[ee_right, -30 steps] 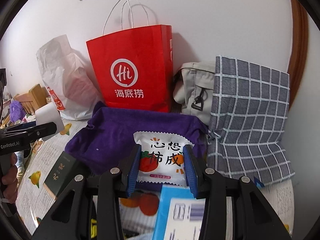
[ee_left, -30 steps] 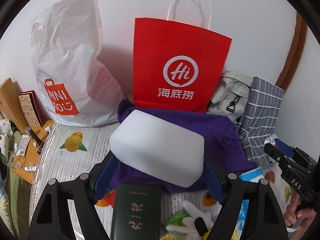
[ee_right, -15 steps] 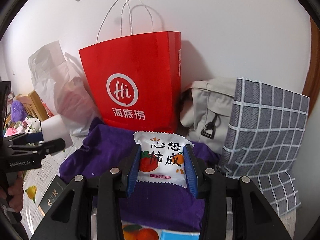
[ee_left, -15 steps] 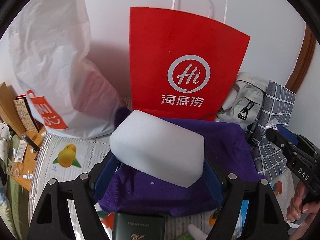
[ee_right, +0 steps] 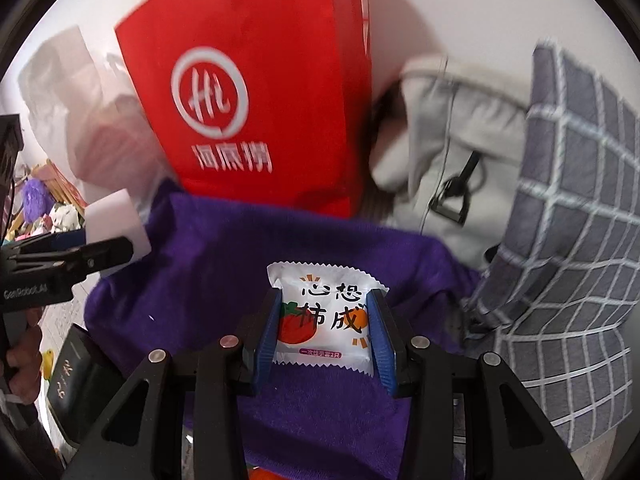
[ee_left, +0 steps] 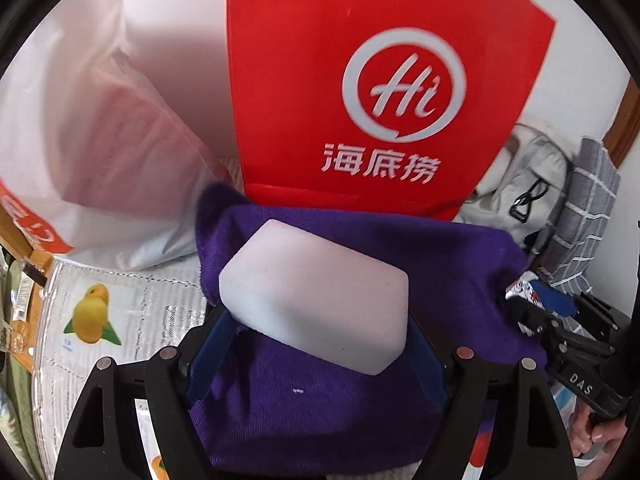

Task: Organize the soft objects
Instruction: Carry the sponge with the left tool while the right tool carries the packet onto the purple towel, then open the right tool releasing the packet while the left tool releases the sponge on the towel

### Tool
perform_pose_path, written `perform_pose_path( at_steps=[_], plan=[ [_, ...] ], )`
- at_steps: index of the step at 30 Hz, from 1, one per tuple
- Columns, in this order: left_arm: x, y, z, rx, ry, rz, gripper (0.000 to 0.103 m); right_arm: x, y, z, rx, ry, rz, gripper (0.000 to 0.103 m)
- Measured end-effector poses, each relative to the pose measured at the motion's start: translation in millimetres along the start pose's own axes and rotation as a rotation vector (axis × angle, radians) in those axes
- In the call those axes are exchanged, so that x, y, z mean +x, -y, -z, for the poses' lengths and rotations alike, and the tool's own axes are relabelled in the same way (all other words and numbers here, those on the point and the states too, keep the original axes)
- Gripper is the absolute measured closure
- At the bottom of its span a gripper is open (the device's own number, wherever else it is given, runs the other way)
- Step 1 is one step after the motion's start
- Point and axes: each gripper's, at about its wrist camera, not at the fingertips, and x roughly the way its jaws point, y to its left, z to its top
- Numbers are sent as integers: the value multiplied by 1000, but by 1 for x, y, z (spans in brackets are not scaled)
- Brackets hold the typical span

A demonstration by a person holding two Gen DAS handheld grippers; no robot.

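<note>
Right now both grippers carry sth over the purple towel [ee_left: 320, 412], which lies crumpled on the fruit-print cover [ee_left: 120, 320]. L gripper [ee_left: 314, 312]: blue pads clamped on a white foam block [ee_left: 316, 292], jaws wide apart w/ the block filling the gap; block sticks out fwd past the fingertips, above the towel. R gripper [ee_right: 325, 332]: fingers squeezed on a small white snack packet [ee_right: 324, 312] w/ tomato/orange print, gripping it by both side edges; packet upright, top edge zigzag, also above the towel. In the right wrist view the L gripper and block show at the left edge, a hand [ee_right: 20, 352] on the handle. Behind the towel, against the wall: red paper bag [ee_left: 380, 80] w/ "Hi" logo, touching the towel's far edge; white plastic bag [ee_left: 80, 140] to its left; grey backpack [ee_right: 460, 160] and grey checked bag [ee_right: 572, 220] to its right. Dark green booklet [ee_right: 76, 380] lies just beside the towel's left edge. Right wrist view is blurred.
</note>
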Motion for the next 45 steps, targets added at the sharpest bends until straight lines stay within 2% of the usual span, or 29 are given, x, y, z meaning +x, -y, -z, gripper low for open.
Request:
perform_pose_path(
  at_steps=[11,21,24,28,31,38,45],
  plan=[
    [39,-4,-3,-12,-76,48,21,30,20,13,70,-96,-7,60],
    [47,-15,-3,-54,-86,95,21,42,17,13,75,-123,-14,55],
    [49,-14,-4,-61,-91,105,19,43,20,9,93,-117,-21,50],
    [49,-10,-6,-56,-88,94,15,41,27,9,116,-130,-33,34],
    [45,-6,-7,-43,-79,75,9,39,27,9,113,-132,-30,28],
    [32,-1,-7,-40,-70,59,9,18,16,6,60,-74,15,24],
    [-11,-7,-4,-64,-26,102,10,-31,-1,9,57,33,-12,24]
  ],
)
